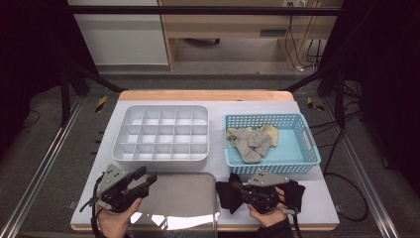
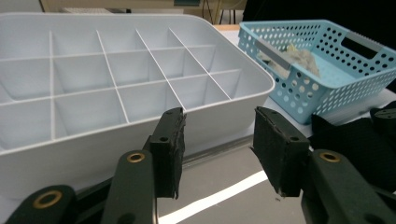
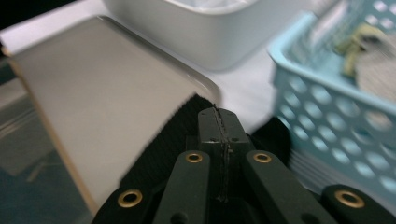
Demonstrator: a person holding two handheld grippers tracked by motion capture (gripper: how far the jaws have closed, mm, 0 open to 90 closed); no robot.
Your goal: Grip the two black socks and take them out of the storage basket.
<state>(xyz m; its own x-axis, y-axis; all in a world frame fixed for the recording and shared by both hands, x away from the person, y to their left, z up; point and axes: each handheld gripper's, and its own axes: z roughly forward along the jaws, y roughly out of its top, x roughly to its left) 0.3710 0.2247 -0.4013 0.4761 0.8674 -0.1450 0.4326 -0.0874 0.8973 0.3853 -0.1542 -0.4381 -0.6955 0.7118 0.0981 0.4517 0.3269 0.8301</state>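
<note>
Two grippers are working at the table's near edge. The right gripper (image 1: 246,191) is pinching a black fabric piece (image 1: 229,195) at 5 o'clock, cloth partly hidden beneath it. The left gripper (image 2: 218,144), at 7 o'clock, is holding its jaws apart, nothing between. No legible writing.

high view overhead, forward-down; tongs views close, sharing white tray (image 2: 140,79)
</note>
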